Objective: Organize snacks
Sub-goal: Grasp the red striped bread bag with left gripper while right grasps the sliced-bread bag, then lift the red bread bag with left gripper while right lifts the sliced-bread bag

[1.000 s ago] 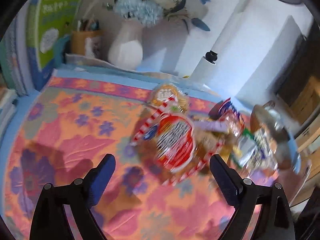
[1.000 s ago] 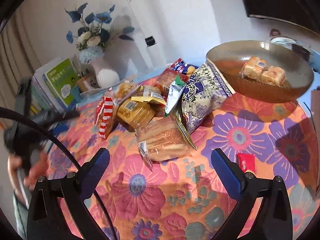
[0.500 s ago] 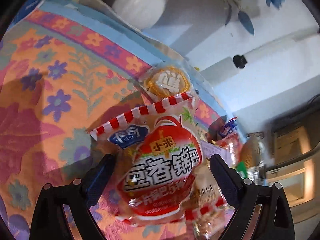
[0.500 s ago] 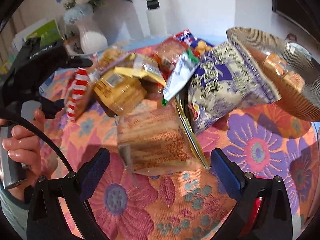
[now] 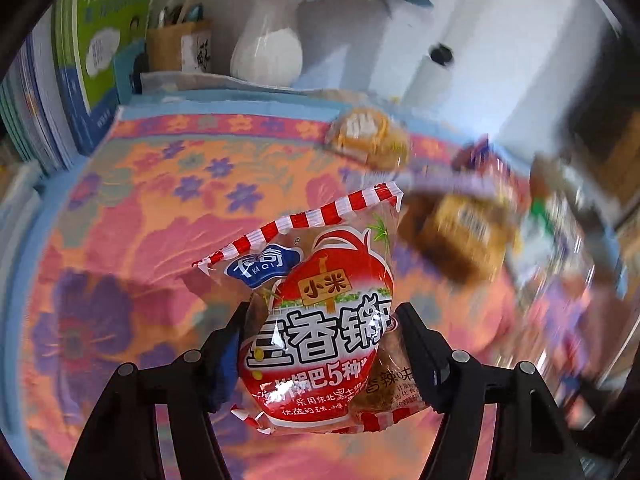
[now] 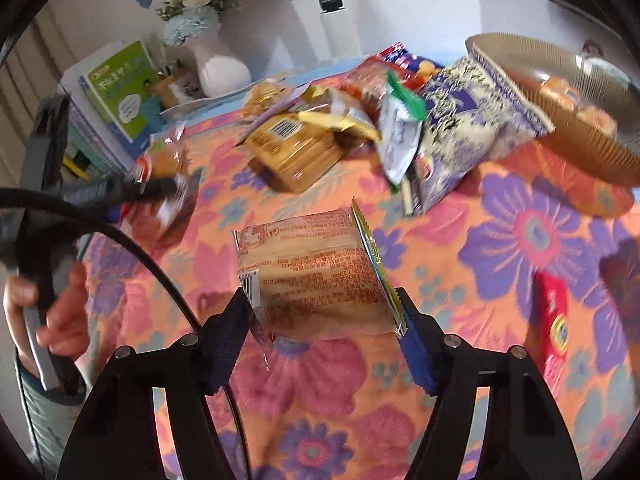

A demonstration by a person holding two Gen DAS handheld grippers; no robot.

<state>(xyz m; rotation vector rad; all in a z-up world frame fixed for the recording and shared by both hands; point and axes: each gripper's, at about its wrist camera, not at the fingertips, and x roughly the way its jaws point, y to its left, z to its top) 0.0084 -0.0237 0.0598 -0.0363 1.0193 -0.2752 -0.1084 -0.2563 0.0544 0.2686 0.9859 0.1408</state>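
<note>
A red snack bag with a red-and-white striped seal sits between the fingers of my left gripper. The jaws are closing and both pads press its sides; it hangs just above the flowered tablecloth. A tan cracker packet lies crosswise in my right gripper, whose jaws are also closing, pads against both ends. The packet casts a shadow on the cloth below it. In the right wrist view the left gripper is blurred at the left with the red bag in it.
A heap of snacks fills the back: a yellow biscuit pack, a purple-and-white bag, a green-topped sachet. A ribbed bowl holding buns is at the right. A small red packet, a white vase and books border the cloth.
Both grippers came down onto the heap and their jaws narrowed. The left took hold of the red bag, the right the tan packet, and each now sits apart from the heap.
</note>
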